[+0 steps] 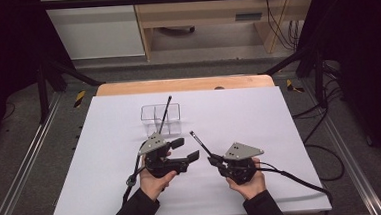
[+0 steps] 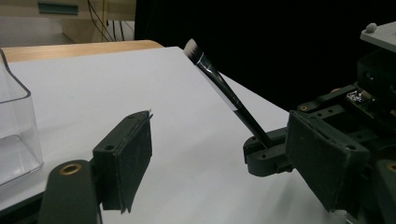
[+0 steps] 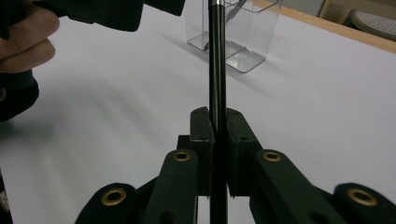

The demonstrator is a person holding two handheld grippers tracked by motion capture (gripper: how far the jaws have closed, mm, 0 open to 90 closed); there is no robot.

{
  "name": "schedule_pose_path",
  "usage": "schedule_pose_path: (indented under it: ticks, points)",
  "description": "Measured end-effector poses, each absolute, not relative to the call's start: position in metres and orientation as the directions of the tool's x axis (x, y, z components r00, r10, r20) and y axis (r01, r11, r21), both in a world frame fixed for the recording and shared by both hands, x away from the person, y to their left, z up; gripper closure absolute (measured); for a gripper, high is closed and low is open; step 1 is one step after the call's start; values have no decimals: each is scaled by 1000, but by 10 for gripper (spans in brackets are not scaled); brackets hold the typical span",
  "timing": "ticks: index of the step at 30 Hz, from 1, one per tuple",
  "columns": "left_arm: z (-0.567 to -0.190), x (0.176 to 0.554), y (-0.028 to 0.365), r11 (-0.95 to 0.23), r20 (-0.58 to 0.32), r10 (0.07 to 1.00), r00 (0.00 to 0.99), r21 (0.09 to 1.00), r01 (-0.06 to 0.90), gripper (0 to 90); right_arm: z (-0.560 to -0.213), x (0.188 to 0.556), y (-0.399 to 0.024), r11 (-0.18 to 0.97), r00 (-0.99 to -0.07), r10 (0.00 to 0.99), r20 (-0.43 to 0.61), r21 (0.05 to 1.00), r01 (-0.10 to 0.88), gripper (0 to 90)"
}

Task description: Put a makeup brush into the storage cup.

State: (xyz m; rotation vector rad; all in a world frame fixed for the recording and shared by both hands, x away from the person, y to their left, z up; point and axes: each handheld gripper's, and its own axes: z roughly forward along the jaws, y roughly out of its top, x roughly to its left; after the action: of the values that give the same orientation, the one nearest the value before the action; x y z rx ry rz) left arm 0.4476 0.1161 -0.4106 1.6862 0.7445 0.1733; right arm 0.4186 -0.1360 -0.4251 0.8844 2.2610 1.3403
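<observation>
Pinching the thin black-handled makeup brush (image 3: pixel 215 60) low on its stem, the right hand-held gripper (image 1: pixel 215 161) has its jaws drawn tight together on the handle, at the near right of the white-covered counter (image 1: pixel 260 133). The brush slants up and to the far left from that grip, its pale, dark-tipped bristle head (image 2: pixel 191 48) raised clear of the surface. The left hand-held gripper (image 1: pixel 185 149) sits just to the left, jaws standing well apart with nothing between them, their openings turned toward the brush. Beyond both, toward the far middle, stands a clear plastic divided box (image 1: pixel 151 117) with another slim dark stick (image 1: pixel 166 113) leaning out of it.

The brush looks light and stiff along its glossy handle, which is probably slippery, so a firm pinch on the plain stem suits it best. The bristles are likely soft and easily splayed, so they are better left untouched. Held so near one end, the long handle may pivot in the pads.
</observation>
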Motion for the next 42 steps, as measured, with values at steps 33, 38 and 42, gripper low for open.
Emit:
schedule_pose_path:
  ticks: [33, 38, 42]
  points:
    - [-414, 450, 100, 40, -373, 568, 733, 903, 428, 354, -429, 419, -132, 312, -736, 676, 44, 888, 339, 837]
    - [-413, 450, 96, 58, -387, 574, 722, 898, 436, 412, -429, 419, -131, 309, -736, 675, 47, 888, 340, 837]
    - [-413, 449, 94, 67, -397, 577, 714, 894, 443, 455, -429, 419, -131, 308, -737, 674, 50, 888, 341, 837]
